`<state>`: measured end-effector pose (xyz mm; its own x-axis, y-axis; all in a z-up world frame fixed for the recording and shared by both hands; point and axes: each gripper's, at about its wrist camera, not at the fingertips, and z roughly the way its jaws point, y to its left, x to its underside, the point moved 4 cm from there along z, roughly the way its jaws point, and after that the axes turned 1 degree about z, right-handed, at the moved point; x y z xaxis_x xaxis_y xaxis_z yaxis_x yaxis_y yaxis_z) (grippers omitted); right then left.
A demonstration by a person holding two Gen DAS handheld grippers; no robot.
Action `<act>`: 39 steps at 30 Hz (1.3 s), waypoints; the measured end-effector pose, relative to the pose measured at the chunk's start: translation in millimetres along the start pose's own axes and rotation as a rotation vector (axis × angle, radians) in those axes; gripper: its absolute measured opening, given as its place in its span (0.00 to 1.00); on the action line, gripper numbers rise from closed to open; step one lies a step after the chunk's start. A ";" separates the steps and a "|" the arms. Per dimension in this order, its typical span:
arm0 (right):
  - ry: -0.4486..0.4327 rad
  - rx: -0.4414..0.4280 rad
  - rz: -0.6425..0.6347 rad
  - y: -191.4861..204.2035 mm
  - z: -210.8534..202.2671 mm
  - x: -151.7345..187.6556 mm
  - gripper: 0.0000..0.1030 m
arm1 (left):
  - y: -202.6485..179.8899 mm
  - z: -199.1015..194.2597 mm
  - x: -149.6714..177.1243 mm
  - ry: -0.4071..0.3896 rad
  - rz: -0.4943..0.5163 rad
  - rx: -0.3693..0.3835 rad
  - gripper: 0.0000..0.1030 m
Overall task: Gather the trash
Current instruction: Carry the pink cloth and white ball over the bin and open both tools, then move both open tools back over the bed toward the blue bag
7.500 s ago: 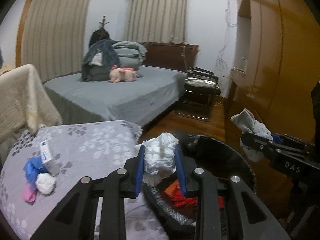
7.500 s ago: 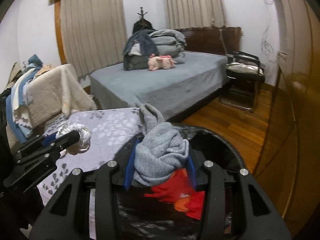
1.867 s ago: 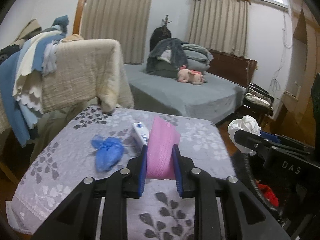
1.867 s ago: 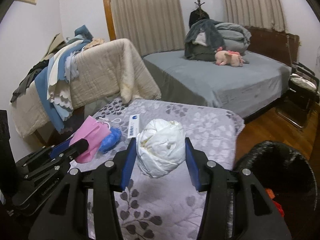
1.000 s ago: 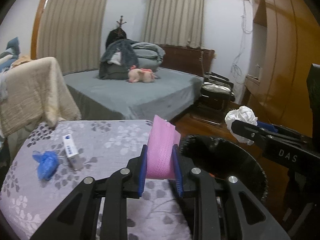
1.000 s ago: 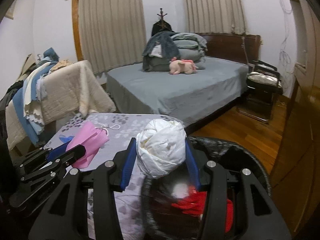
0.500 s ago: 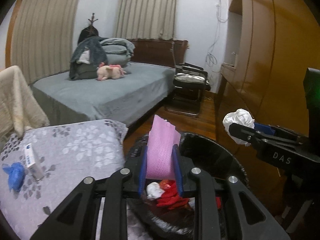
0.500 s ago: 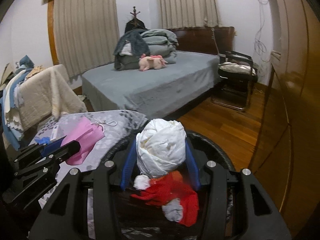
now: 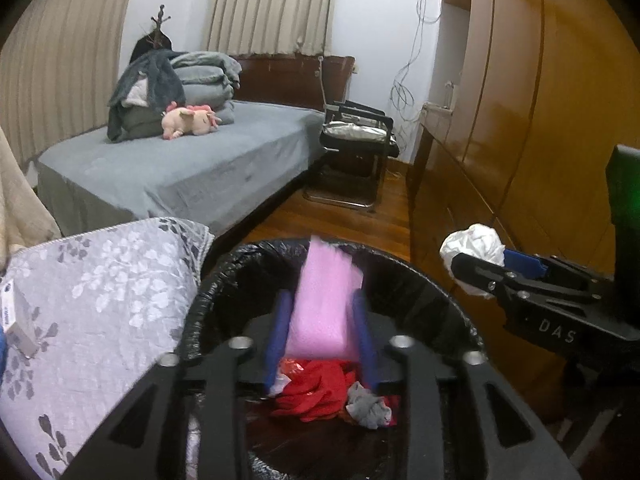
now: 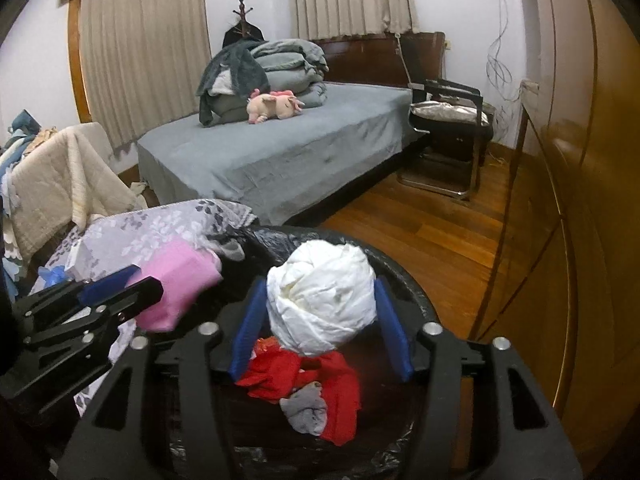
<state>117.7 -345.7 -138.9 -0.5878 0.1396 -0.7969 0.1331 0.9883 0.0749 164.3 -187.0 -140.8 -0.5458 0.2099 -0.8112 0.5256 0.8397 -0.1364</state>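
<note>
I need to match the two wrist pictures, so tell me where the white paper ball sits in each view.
Left wrist: the white paper ball is at the right edge, at the tip of the right gripper, beyond the bin's rim.
Right wrist: the ball is at centre, between the blue pads, over the bin.
Shared landmark: the black-lined bin with red trash.

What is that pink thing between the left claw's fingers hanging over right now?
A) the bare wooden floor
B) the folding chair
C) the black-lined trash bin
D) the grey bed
C: the pink item sits between the left gripper pads directly above the black-lined trash bin, where red and grey scraps already lie.
</note>
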 end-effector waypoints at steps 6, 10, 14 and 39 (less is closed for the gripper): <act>-0.016 0.011 0.005 -2.8 -2.5 2.8 0.80 | 10.4 -4.2 4.9 0.007 -0.021 -0.004 0.54; -0.043 -0.004 0.008 3.6 -9.7 -0.9 0.90 | 25.6 -19.2 3.9 -0.017 -0.025 -0.052 0.74; -0.062 -0.030 0.017 18.1 -15.8 -5.5 0.93 | 50.1 -41.2 2.4 -0.047 -0.053 -0.101 0.81; -0.035 -0.292 -0.158 235.1 45.3 -20.5 0.94 | 256.2 -156.4 52.6 -0.109 -0.256 -0.536 0.89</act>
<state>197.2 -119.0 -132.1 -0.5543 -0.0140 -0.8322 -0.1950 0.9742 0.1135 168.2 117.6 -129.5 -0.5268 -0.0609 -0.8478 -0.0309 0.9981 -0.0525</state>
